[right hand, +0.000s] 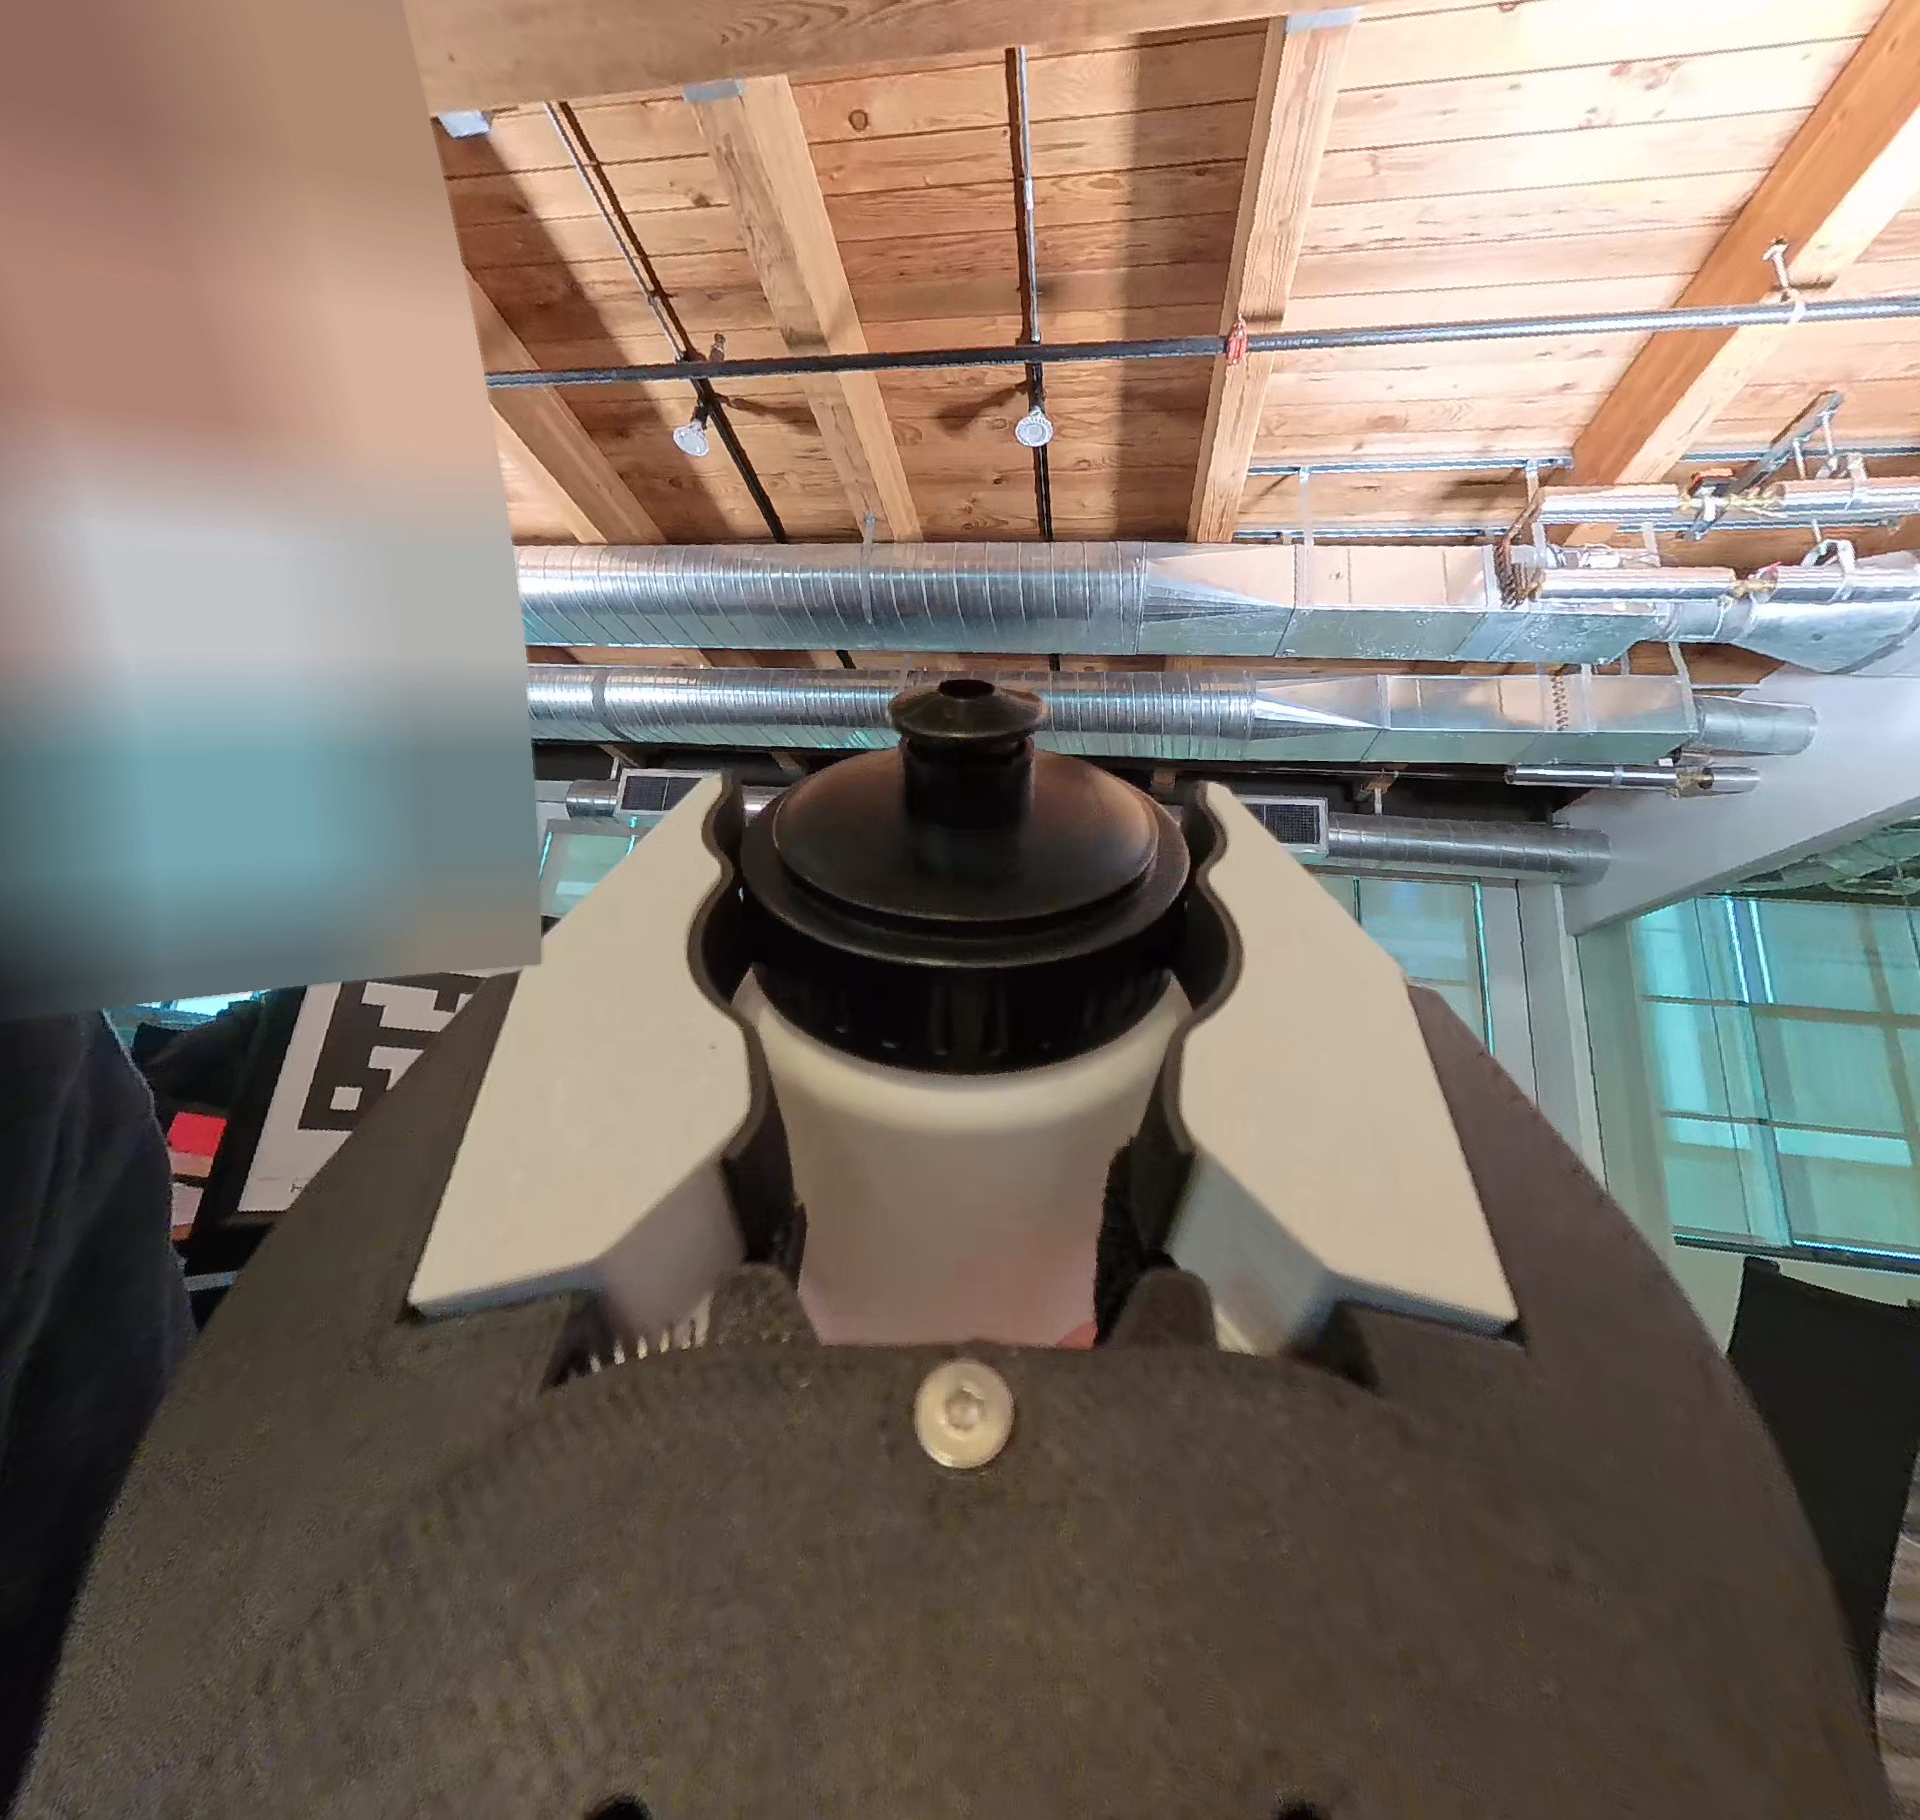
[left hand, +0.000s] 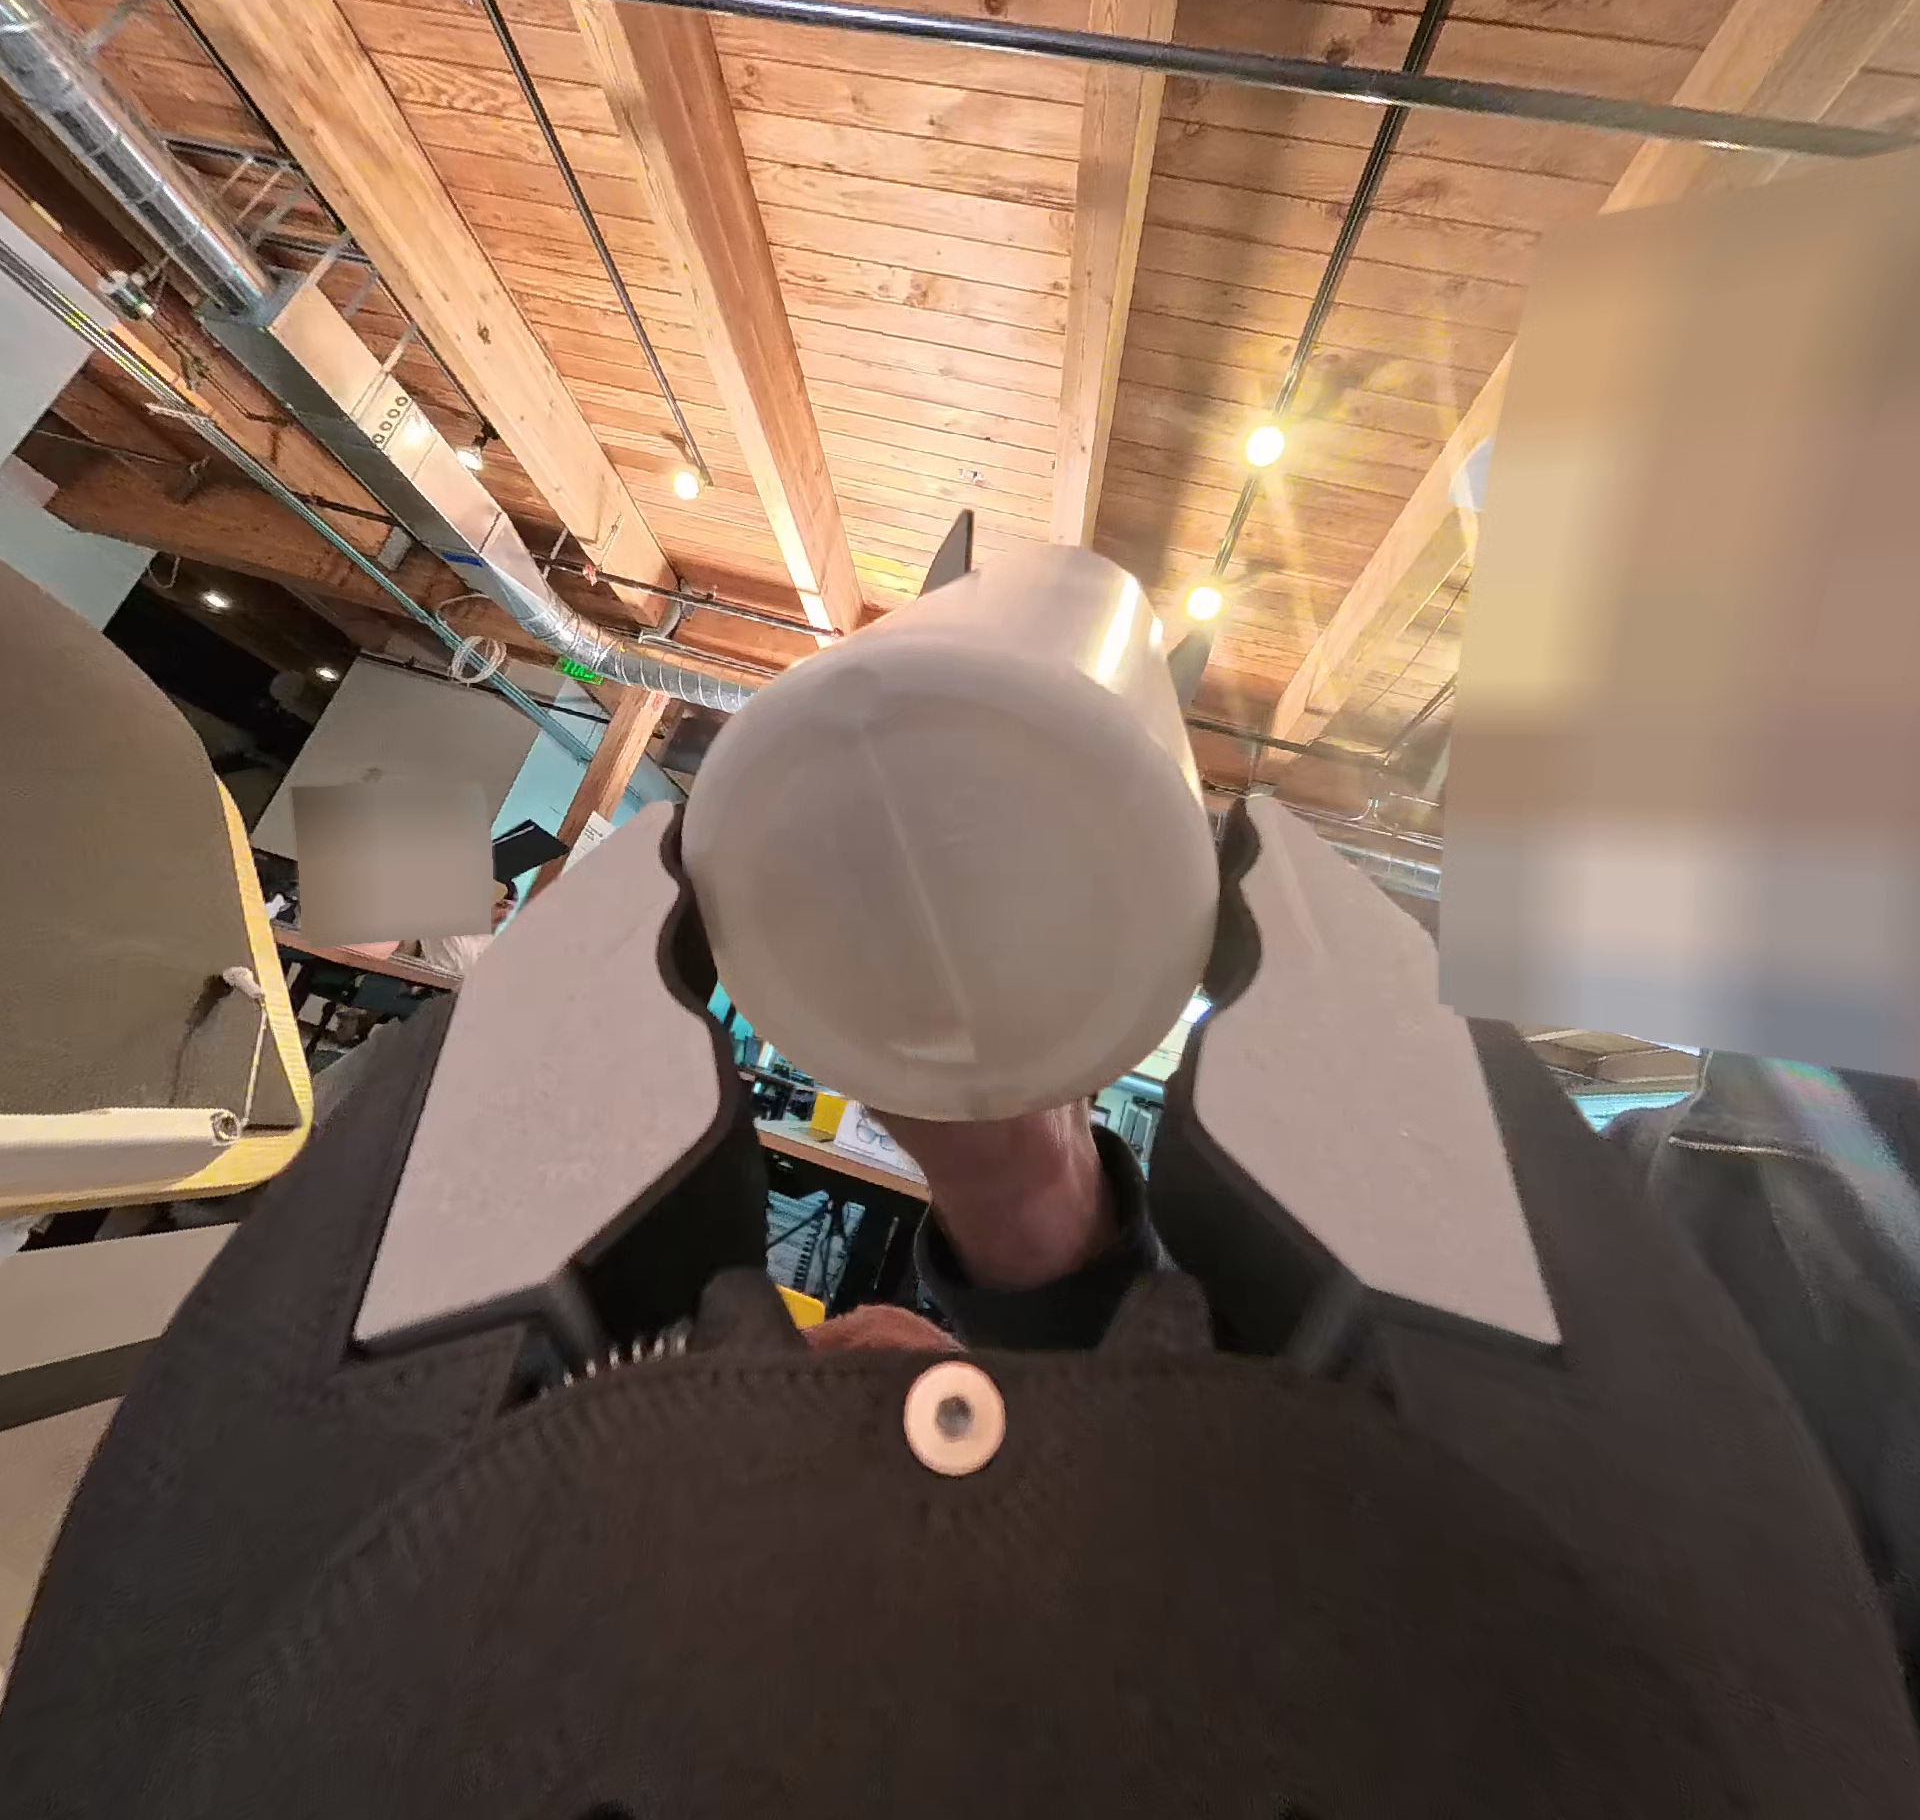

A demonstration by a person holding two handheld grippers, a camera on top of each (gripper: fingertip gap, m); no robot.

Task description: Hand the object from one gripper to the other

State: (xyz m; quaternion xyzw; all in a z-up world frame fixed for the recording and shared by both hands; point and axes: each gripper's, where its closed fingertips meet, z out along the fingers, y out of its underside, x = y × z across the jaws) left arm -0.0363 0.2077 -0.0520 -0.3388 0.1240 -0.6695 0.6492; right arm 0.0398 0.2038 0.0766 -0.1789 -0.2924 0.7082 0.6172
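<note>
The white bottle [left hand: 951, 877] fills the middle of the left wrist view, its round base turned to the camera, and the left claw [left hand: 951, 897] has its two grey fingers [left hand: 582, 1074] pressed to either side of that base — closed on it. Beyond the bottle, near the upper centre of the frame, dark tips of the other claw show at its far end, and a hand [left hand: 1023, 1199] in a dark sleeve appears below the bottle.

In the right wrist view the same bottle [right hand: 961, 1116] stands at centre frame with its black cap [right hand: 961, 877] and pull spout pointing toward the ceiling. The right claw [right hand: 961, 949] is narrowed around the neck just under the cap — its grey fingers [right hand: 613, 1064] touching the bottle on both sides. Both views look up at a wooden ceiling [right hand: 1143, 212]; silver ducts [right hand: 935, 596] cross the right view's middle.
</note>
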